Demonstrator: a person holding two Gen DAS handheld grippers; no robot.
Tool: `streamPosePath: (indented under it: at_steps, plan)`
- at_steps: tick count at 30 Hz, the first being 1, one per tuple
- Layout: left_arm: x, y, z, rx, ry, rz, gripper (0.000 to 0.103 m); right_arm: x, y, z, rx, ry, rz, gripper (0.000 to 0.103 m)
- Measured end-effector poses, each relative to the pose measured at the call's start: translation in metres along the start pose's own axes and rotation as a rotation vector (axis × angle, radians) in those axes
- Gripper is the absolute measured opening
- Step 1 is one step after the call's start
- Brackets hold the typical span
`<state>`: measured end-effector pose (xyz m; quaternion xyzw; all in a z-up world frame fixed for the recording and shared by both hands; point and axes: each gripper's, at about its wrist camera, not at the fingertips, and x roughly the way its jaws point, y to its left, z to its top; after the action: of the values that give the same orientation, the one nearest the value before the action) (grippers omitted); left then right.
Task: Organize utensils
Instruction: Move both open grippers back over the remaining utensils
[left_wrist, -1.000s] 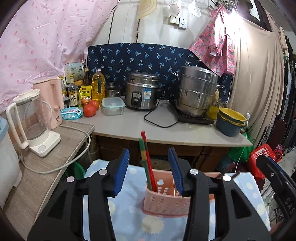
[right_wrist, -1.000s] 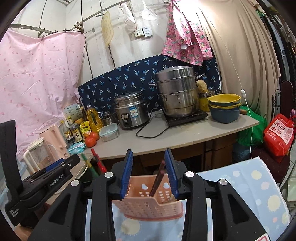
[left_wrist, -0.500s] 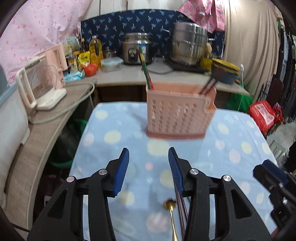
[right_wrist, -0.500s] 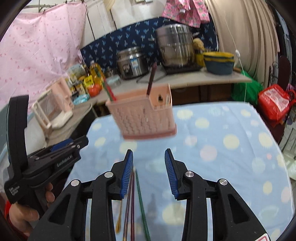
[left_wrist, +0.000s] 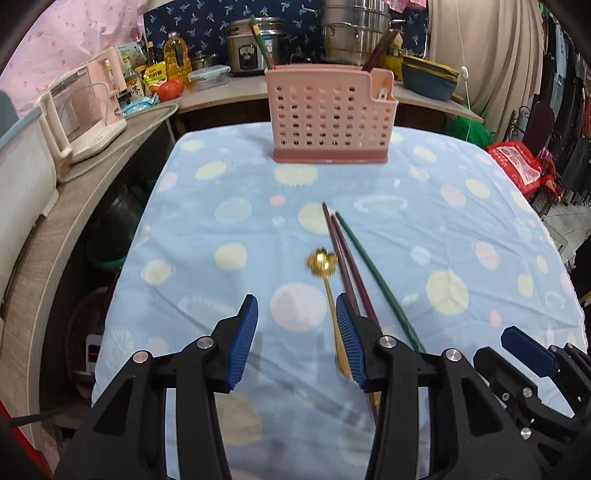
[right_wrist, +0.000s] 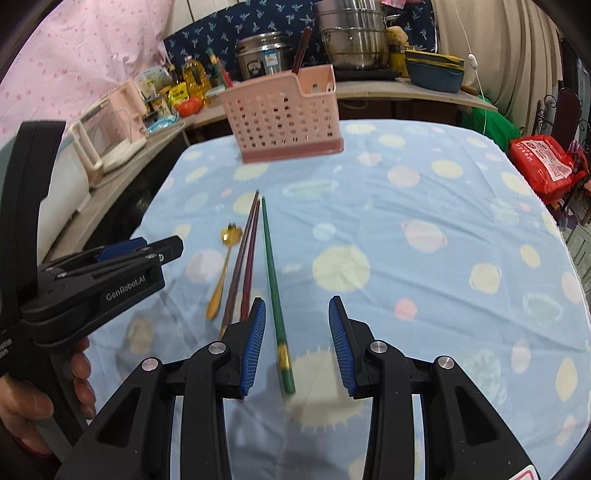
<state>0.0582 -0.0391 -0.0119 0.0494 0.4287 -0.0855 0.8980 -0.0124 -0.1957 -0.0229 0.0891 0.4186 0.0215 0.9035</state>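
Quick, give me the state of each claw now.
Left claw: open, holding nothing.
Right claw: open, empty, green chopstick lying between its fingers.

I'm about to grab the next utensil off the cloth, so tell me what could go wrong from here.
The right gripper is open around the green chopstick, but the two dark chopsticks lie close beside it, so a finger may nudge them.

The gold spoon touches or nearly touches those chopsticks beside the left gripper; closing could pinch both.

The pink utensil basket looks light, and a hard insertion might tip it.
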Motion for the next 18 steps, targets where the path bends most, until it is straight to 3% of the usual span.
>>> streamPosePath:
  at_steps: [10,18]
  plan:
    - [0.006,0.007,-0.044,-0.023,0.075,-0.027,0.042,0.011,0.008,-0.039,-0.044,0.073,-0.007,0.033]
    - [0.007,0.003,-0.047,-0.028,0.082,-0.057,0.042,0.017,0.012,-0.043,-0.062,0.082,-0.008,0.027]
